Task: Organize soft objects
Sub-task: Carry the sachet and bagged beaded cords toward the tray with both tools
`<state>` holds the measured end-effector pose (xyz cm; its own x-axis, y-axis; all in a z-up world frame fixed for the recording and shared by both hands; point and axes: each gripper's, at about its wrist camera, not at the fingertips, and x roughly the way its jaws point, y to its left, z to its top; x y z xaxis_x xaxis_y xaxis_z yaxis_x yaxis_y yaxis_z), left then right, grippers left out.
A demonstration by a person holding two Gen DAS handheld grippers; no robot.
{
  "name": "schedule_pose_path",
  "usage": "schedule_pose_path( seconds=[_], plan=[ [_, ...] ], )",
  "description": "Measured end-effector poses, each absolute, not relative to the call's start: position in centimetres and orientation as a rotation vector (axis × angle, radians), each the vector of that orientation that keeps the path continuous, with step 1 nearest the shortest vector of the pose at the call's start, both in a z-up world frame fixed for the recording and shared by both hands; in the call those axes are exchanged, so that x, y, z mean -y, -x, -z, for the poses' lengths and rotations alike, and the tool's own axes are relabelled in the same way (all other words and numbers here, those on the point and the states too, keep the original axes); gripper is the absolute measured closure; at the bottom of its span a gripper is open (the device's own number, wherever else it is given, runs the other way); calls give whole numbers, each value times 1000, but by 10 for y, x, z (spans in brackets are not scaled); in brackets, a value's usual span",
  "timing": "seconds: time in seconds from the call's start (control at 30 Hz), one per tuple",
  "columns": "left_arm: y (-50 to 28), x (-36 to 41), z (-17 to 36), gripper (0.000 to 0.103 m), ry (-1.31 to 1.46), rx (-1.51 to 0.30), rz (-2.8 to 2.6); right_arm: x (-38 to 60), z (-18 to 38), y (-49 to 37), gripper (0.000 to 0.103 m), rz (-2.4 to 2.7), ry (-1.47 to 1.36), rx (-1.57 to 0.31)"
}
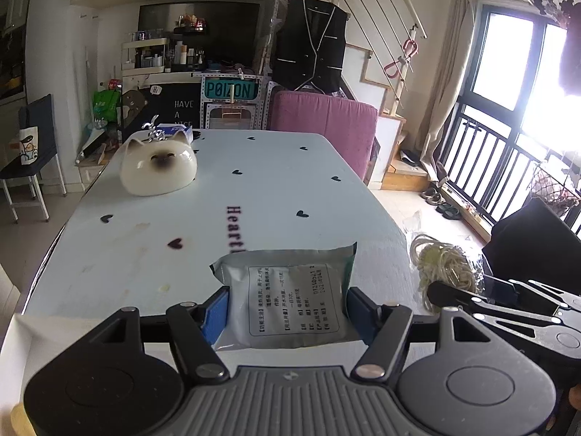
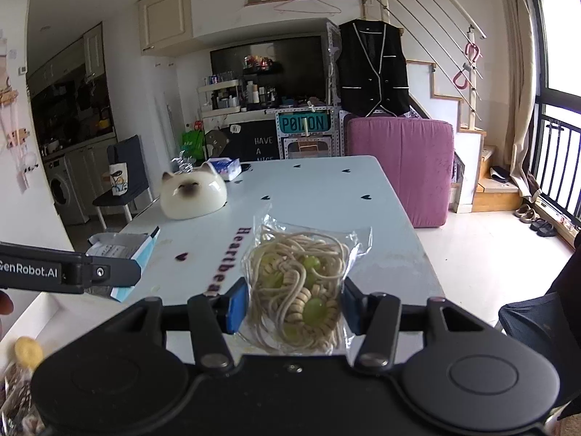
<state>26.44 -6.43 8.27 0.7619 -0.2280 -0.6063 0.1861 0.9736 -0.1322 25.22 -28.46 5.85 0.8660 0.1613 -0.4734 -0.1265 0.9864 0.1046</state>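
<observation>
My left gripper (image 1: 287, 312) is shut on a silver foil pouch (image 1: 290, 290) with a printed white label, held over the near end of the white table (image 1: 254, 181). The pouch also shows in the right wrist view (image 2: 120, 250), beside the left gripper's finger (image 2: 98, 272). My right gripper (image 2: 292, 305) is shut on a clear plastic bag of beige cord with green beads (image 2: 297, 283), held above the table's (image 2: 326, 189) near edge. In the left wrist view that bag (image 1: 443, 265) hangs off the table's right side by the right gripper (image 1: 508, 301).
A white cat-face bowl (image 1: 159, 165) stands at the table's far left, with a blue tissue box (image 2: 225, 167) behind it. A pink sofa (image 2: 399, 167) is beyond the far end. A chair (image 2: 123, 185) stands left. Small items lie at lower left (image 2: 25, 352).
</observation>
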Motion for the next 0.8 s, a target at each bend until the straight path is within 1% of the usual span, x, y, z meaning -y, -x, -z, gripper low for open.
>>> schedule_pose_path(
  seconds=[0.47,0.8],
  plan=[
    [-201,12,-76,35,113,-653,193,231,-59,-198,49,-228,-83,-517],
    [-177,-59,-79,34,106,-629,100,185,-50,-193,49,-293,-119,-566]
  ],
)
